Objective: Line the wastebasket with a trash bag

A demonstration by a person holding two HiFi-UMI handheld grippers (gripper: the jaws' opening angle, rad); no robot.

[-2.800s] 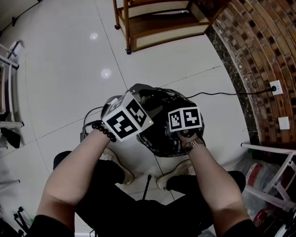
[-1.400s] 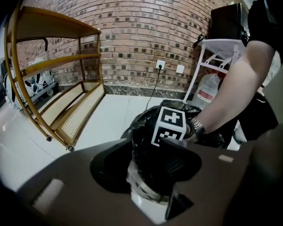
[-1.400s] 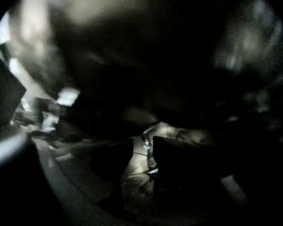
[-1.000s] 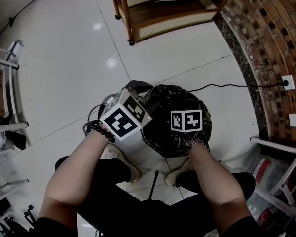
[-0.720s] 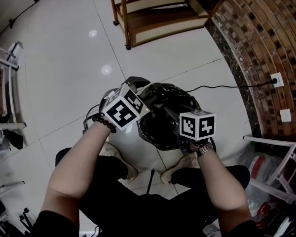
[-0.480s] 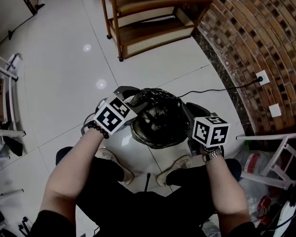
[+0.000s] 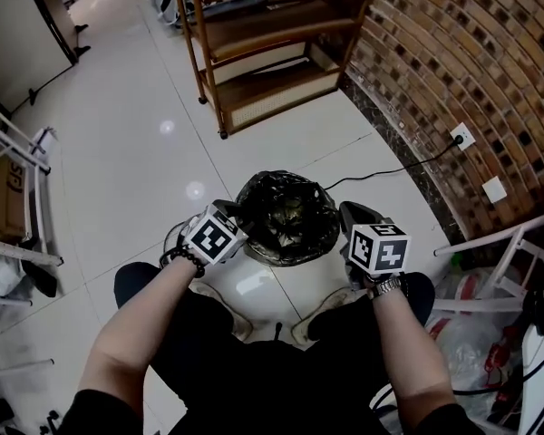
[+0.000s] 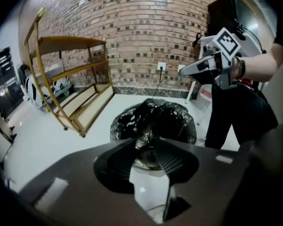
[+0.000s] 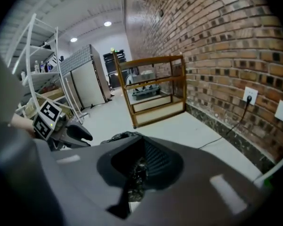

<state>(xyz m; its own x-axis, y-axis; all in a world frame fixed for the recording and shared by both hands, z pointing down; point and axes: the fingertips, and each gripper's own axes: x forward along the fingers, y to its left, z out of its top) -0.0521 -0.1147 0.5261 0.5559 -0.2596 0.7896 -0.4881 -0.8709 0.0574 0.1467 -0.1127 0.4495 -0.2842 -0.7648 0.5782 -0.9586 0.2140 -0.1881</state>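
The wastebasket [image 7: 254,284] is white and stands on the floor between the person's feet. A crumpled black trash bag [image 7: 286,211] lies over its mouth and rim. My left gripper [image 7: 234,212] hovers at the bin's left rim. Its jaws are closing, and the gap between them shows only the bin's white wall [image 8: 148,187], with the bag's rim [image 8: 153,121] just beyond the tips. My right gripper [image 7: 352,214] is raised beside the bin's right side and shut. Nothing hangs from the right gripper [image 8: 183,72] in the left gripper view. The bag [image 9: 118,138] lies below it.
A wooden shelf unit on castors [image 7: 263,53] stands beyond the bin. A brick wall [image 7: 453,43] runs on the right, with a socket and black cord [image 7: 460,136] trailing toward the bin. White racks stand at the left [image 7: 18,152] and right [image 7: 499,252].
My right gripper came up out of the bag-lined bin and swung to the right, closing. My left gripper drew back to the left rim. The bin now looks farther below.
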